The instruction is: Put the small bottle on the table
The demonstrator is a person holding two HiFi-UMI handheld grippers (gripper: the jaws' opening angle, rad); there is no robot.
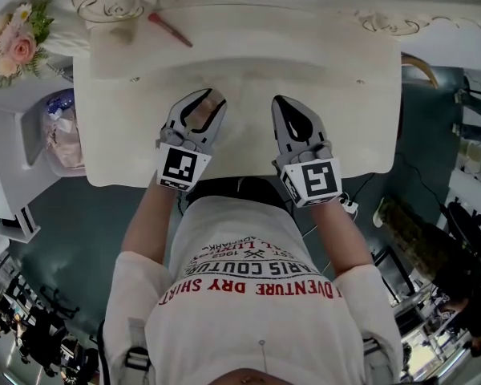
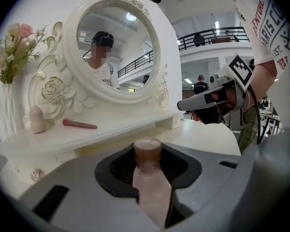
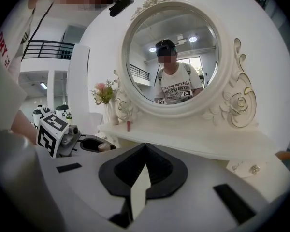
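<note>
The small pinkish bottle (image 1: 212,105) lies clamped between the jaws of my left gripper (image 1: 202,101), over the front part of the white vanity table (image 1: 248,62). In the left gripper view the bottle (image 2: 151,182) points forward along the jaws, brown cap foremost, with the left gripper (image 2: 148,151) shut on its body. My right gripper (image 1: 279,101) hovers beside it to the right, over the table's front. Its jaws (image 3: 144,149) meet at the tips with nothing between them. The right gripper view also shows the left gripper (image 3: 94,144) at the left.
A red-handled brush (image 1: 170,29) and a pale egg-shaped sponge (image 2: 37,120) lie on the raised back shelf below the oval mirror (image 2: 118,47). A vase of flowers (image 1: 16,34) stands at the far left. A bin with packets (image 1: 60,131) sits left of the table.
</note>
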